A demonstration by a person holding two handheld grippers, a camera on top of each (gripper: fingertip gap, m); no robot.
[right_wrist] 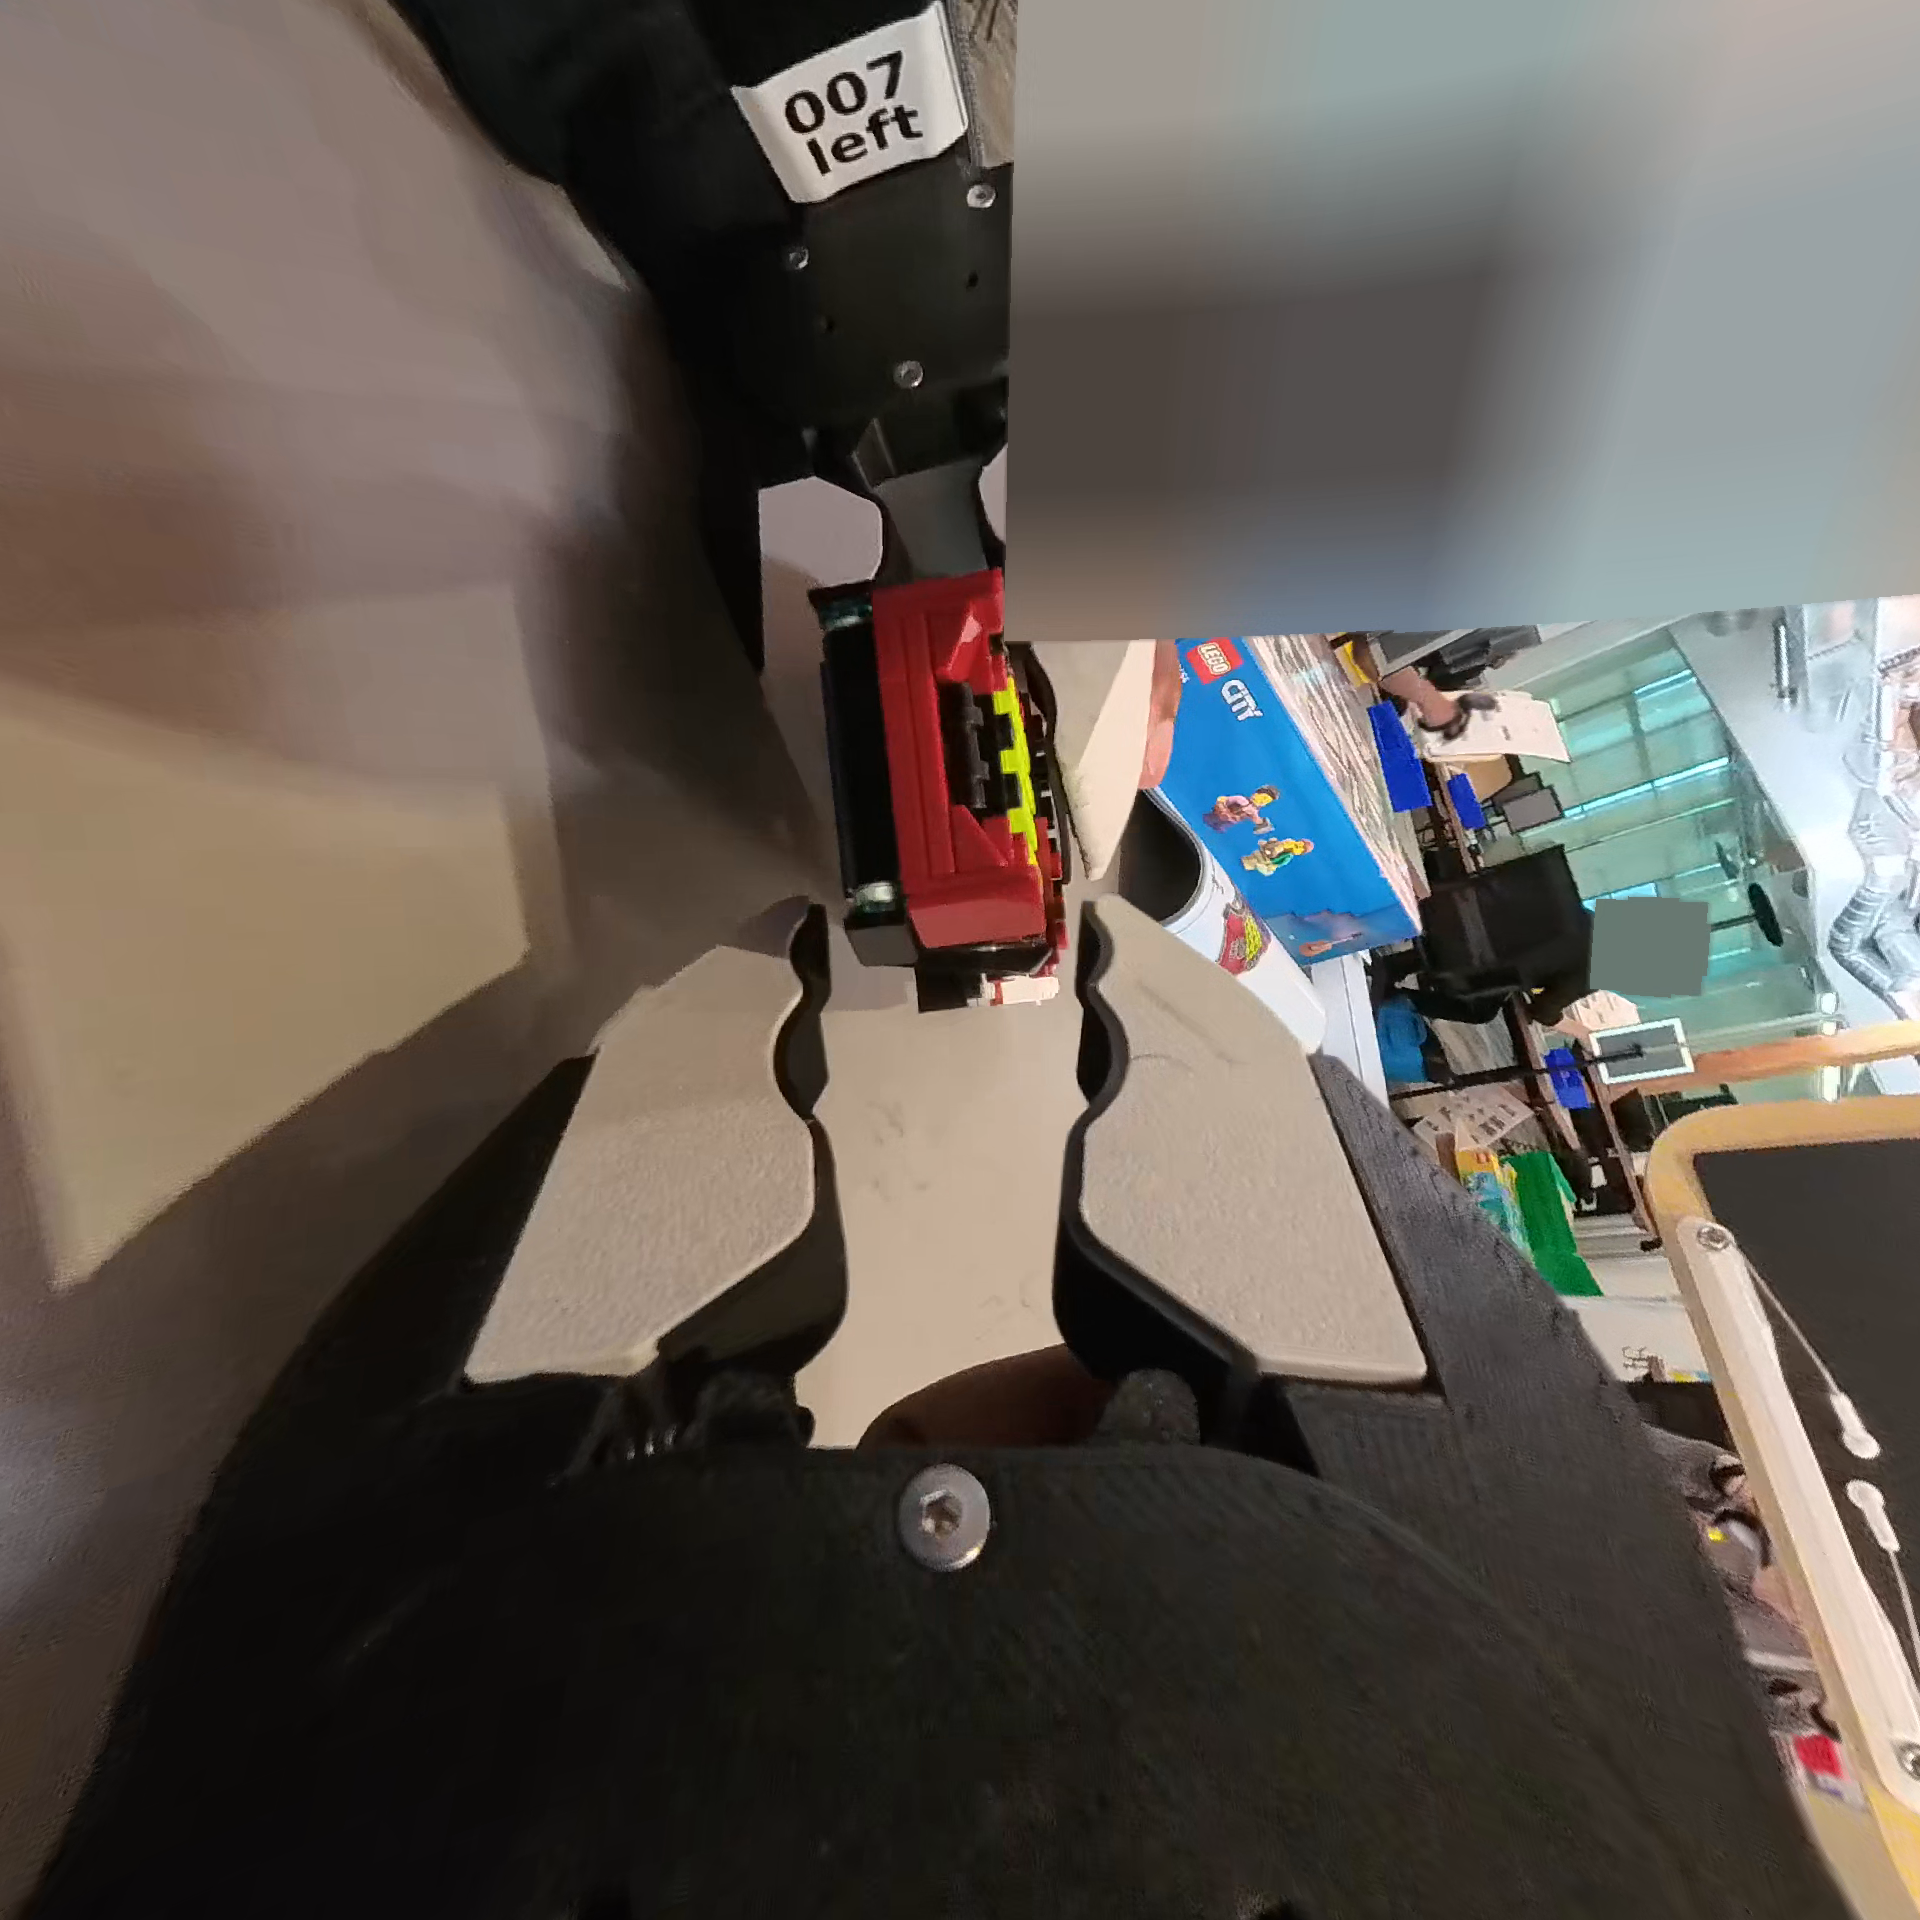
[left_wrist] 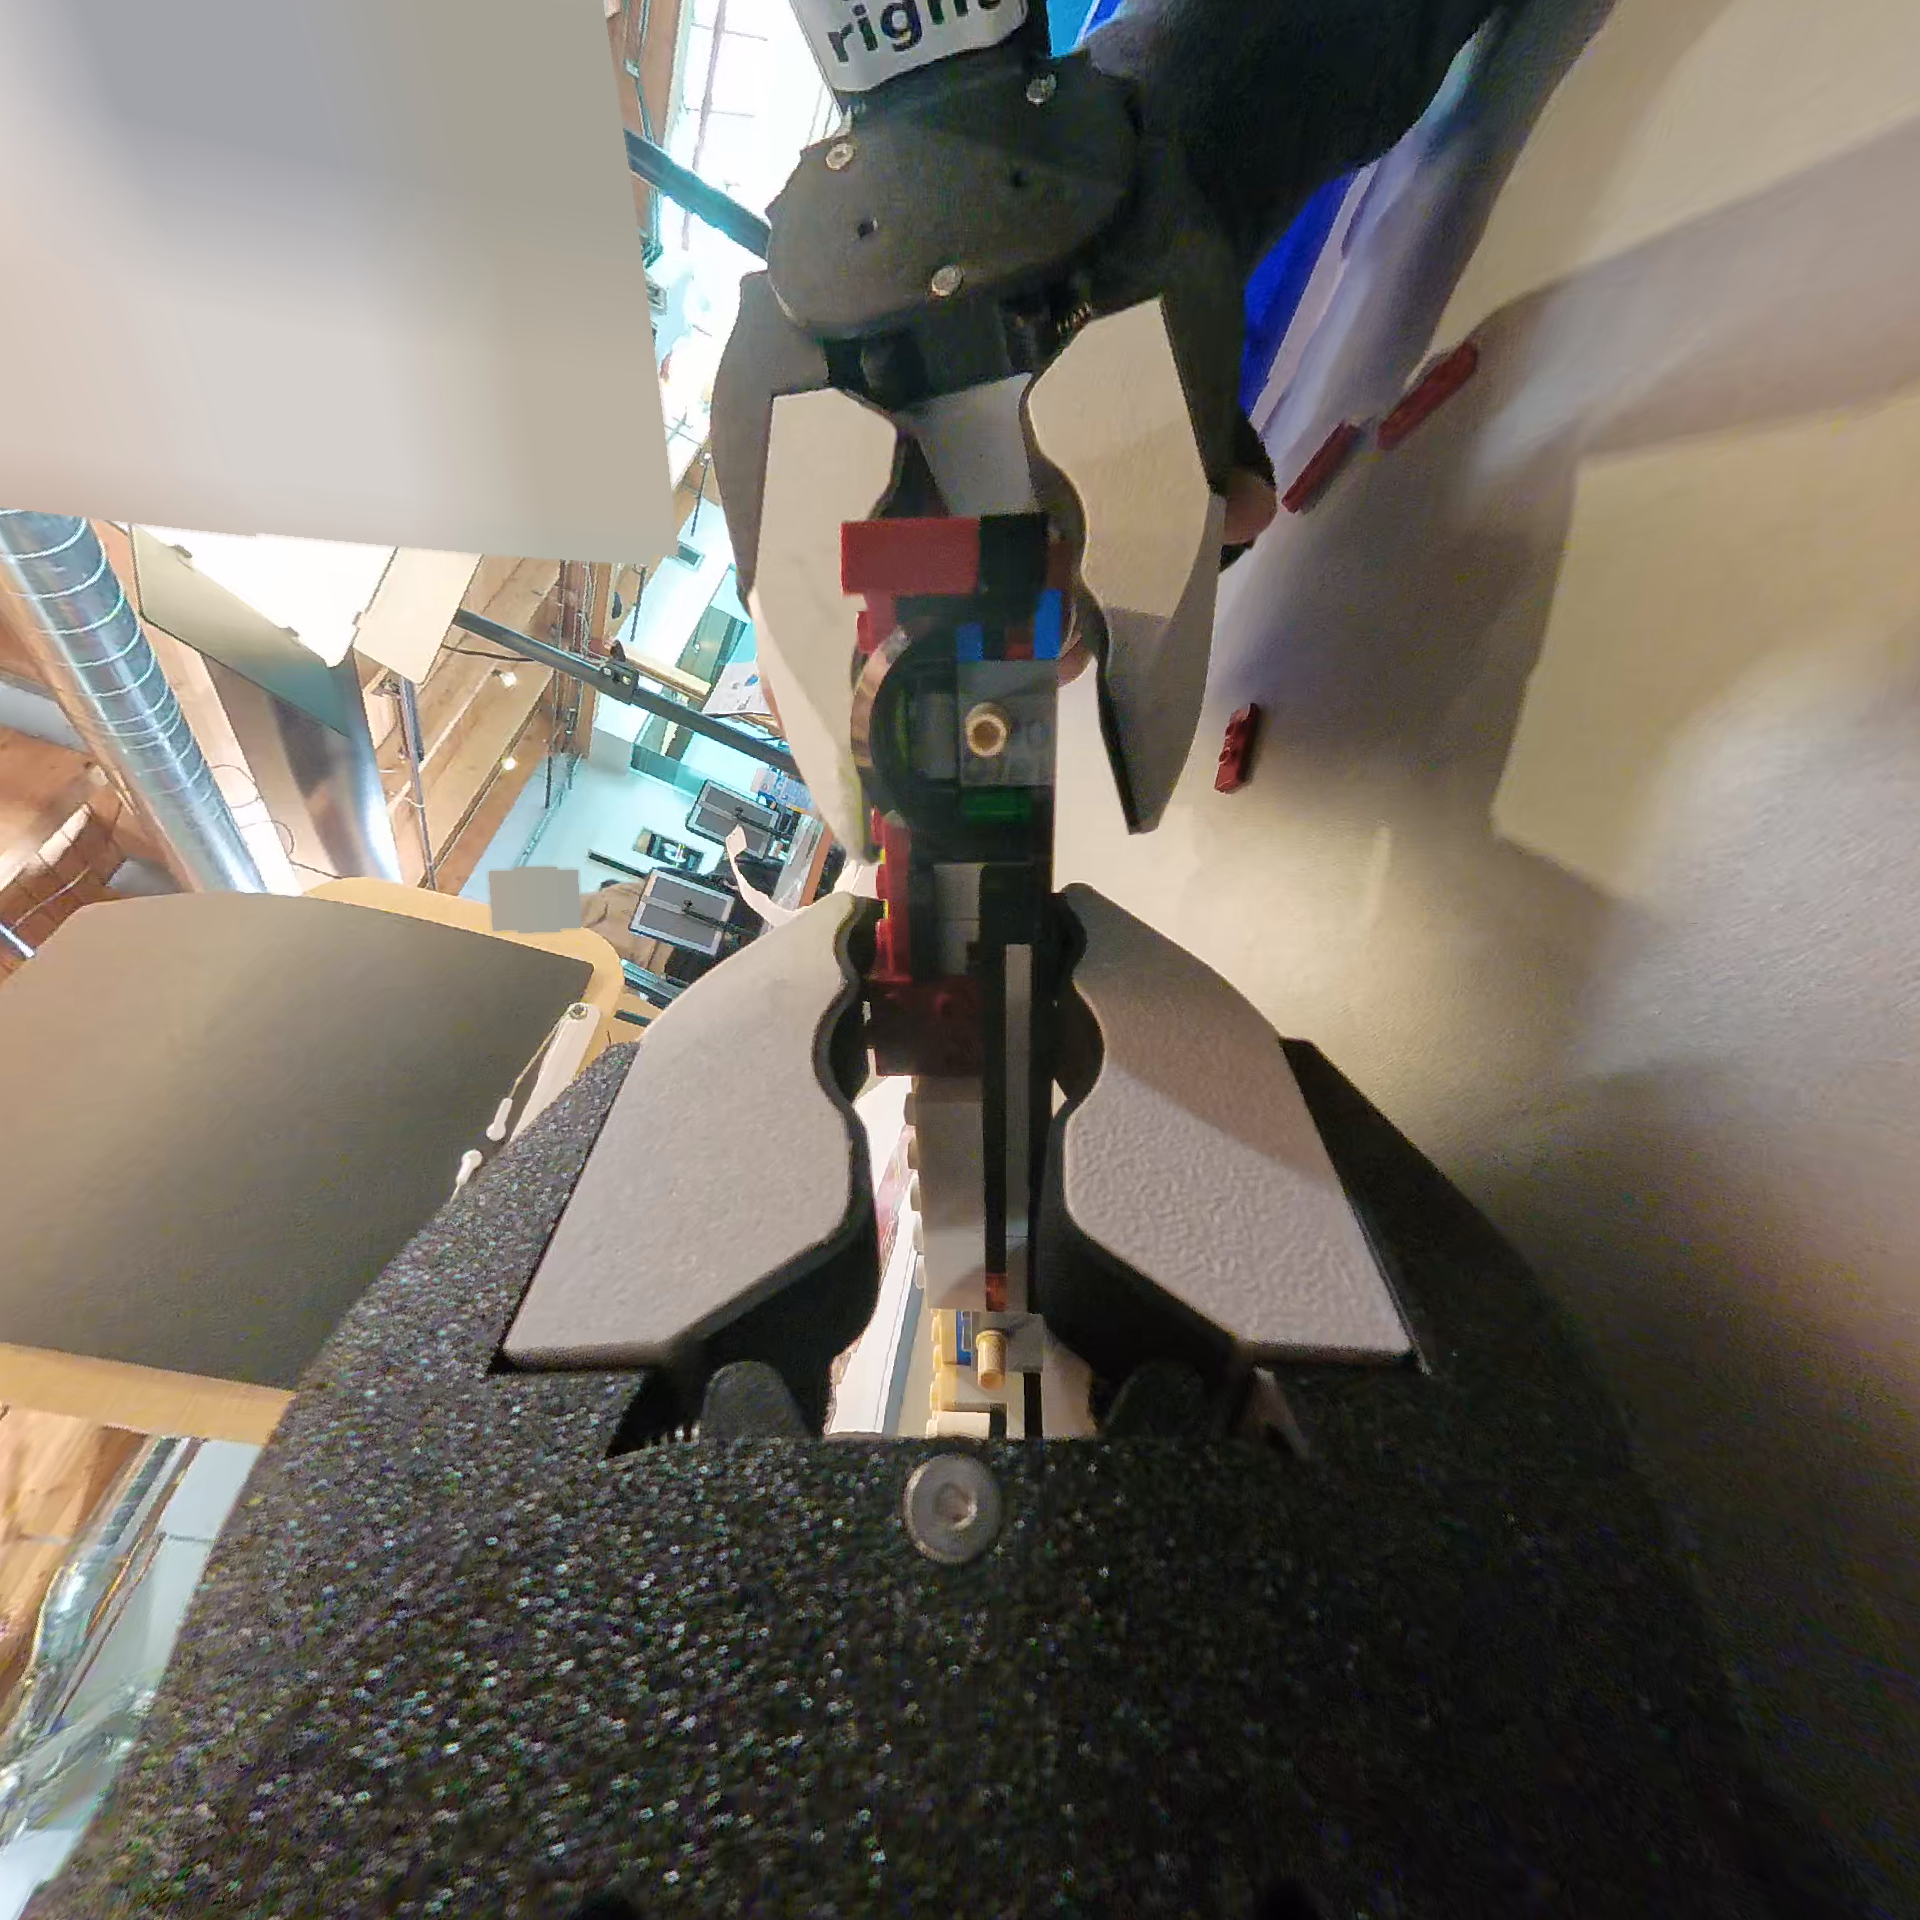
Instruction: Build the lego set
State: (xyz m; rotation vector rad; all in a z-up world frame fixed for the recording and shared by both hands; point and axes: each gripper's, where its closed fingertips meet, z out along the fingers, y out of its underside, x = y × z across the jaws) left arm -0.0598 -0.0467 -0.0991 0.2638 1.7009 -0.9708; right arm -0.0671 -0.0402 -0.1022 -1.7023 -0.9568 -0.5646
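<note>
Overhead, silver duct (left_wrist: 135,727); pale tabletop (left_wrist: 1558,935) beneath.

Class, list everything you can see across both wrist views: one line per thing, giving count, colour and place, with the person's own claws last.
Brick-built vehicle: one, mainly red and black with yellow-green, grey and blue parts, held off the table between the two claws.
Loose bricks: three, dark red, scattered on the table beyond the vehicle.
Table: one, pale beige.
Toy box: one, blue, lying at the table's far edge.
Dark-topped stand: one, black with a light wooden rim, beside the table.
Left claw: one, black with grey pads, clamped on one end of the vehicle.
Right claw: one, black with grey pads, open, fingertips either side of the vehicle's other end with gaps showing.
</note>
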